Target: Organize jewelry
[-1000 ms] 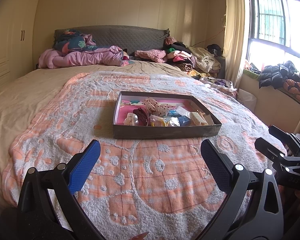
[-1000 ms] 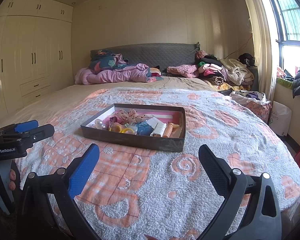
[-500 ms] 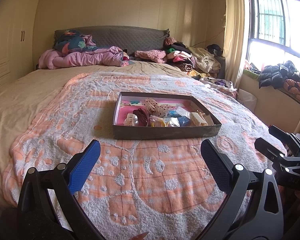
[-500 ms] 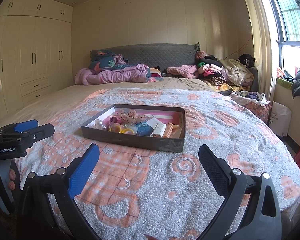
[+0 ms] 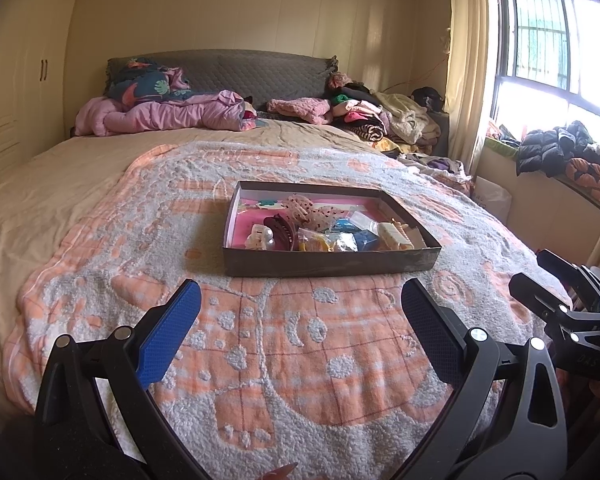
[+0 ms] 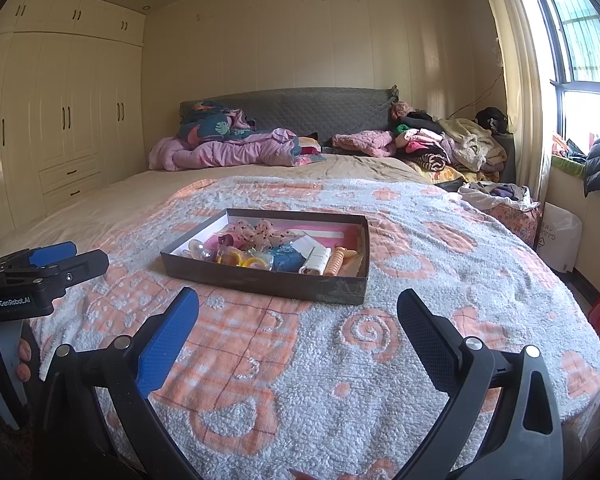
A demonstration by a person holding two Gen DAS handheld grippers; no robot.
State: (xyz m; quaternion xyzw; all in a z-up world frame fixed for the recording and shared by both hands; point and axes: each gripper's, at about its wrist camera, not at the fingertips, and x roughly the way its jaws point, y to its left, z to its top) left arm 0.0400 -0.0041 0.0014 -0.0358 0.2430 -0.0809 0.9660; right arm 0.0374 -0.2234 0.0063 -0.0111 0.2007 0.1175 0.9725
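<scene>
Nothing has shifted in the last second: my left gripper [image 5: 300,316] and right gripper [image 6: 298,316] still hover spread wide and empty, the shallow box [image 5: 328,266] of hair accessories [image 5: 300,224] at twelve o'clock on the blanket [image 5: 300,360].

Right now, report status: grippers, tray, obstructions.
Left gripper open, right gripper open, both empty. Shallow dark cardboard tray of hair clips and trinkets on blanket. Nothing between grippers and tray.

The right tool [image 6: 298,320] hangs spread wide over the blanket [image 6: 400,360], short of the jewelry-filled tray [image 6: 260,280].
</scene>
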